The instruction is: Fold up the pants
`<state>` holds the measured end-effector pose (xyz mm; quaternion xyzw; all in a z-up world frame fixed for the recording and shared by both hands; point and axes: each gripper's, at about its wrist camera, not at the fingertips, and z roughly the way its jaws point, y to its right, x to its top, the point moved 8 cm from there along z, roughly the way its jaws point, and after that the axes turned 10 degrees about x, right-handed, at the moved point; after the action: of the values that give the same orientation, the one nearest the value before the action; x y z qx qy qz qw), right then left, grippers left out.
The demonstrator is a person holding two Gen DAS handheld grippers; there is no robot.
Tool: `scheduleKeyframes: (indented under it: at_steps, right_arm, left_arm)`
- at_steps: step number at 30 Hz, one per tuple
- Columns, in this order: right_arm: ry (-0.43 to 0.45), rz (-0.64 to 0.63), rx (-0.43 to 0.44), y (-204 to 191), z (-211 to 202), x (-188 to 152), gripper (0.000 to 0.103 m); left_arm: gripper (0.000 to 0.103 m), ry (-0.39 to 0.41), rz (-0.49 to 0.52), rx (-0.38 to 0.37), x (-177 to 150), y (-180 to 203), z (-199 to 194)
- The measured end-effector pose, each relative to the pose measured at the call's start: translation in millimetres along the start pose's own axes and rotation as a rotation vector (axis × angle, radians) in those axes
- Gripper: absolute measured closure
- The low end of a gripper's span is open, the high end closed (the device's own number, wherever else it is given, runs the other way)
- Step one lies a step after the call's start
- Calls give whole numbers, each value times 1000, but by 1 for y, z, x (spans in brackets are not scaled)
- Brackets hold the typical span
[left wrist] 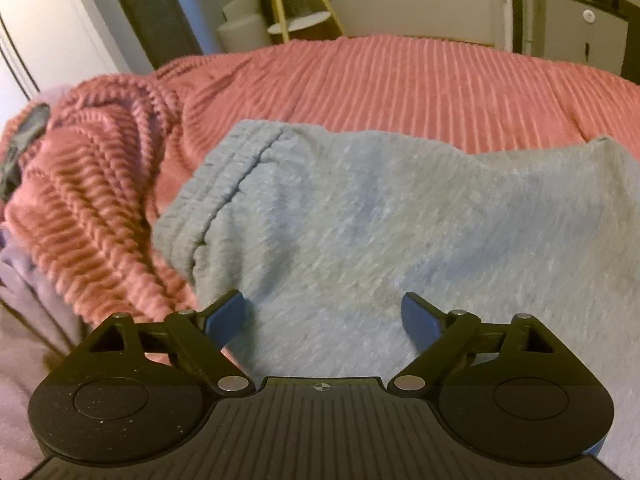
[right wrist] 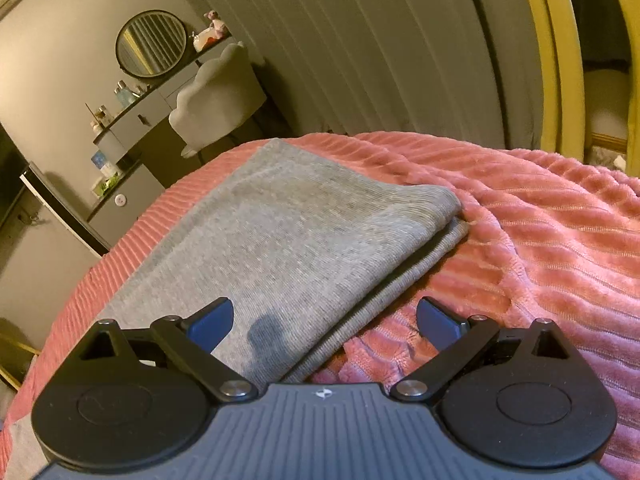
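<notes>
Grey sweatpants [left wrist: 380, 216] lie flat on a pink ribbed bedspread [left wrist: 400, 84]. In the left wrist view the ribbed waistband end with a pocket seam is at the left, and my left gripper [left wrist: 324, 312] hovers open just above the fabric near its near edge. In the right wrist view the pants [right wrist: 288, 232] show stacked layers with ribbed cuffs at the far right. My right gripper [right wrist: 324, 320] is open and empty, straddling the pants' near right edge, one fingertip over grey cloth, the other over the bedspread [right wrist: 540, 240].
The bedspread is bunched in folds at the left [left wrist: 92, 184]. A wooden stool [left wrist: 296, 12] and a cabinet [left wrist: 576, 28] stand beyond the bed. A vanity with round mirror [right wrist: 151, 43] and a white chair [right wrist: 216, 96] stand behind.
</notes>
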<state>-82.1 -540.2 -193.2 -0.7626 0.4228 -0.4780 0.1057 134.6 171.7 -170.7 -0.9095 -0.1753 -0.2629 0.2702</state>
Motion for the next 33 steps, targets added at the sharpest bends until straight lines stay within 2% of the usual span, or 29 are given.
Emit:
scheduleKeyframes:
  at_steps: [2,8,13,16,18,21,24,28,33]
  right_arm:
    - [3,5,3,1,0,0,5]
    - [50,58,23,6,-4,0,5]
    - [30,68,48,8,-5,2,5]
    - [17,64,79,10,-7,4,5]
    - [20,76,110,13,-9,7,5]
    - [57,196,190,26,-16,12,5]
    - [73,334,259,40,-20,20,5]
    - [75,426,288,50,-15,30,5]
    - [83,440,295,52,0,36,6]
  left_arm:
    - [8,20,14,-36,-2,9,-14]
    - [7,75,120,-271,-16,72,-67]
    - [6,94,194,-385,-39,115,-81]
    - [5,63,256,-380,-57,130,-67]
    - [0,56,231,-372,-56,129,-62]
    - [0,7,188,-408,-55,124,-53]
    - [0,-2,174,-412,-55,123,-52]
    - [0,28,192,-390,-56,128,-58]
    - [0,28,189,-386,-55,130,-59]
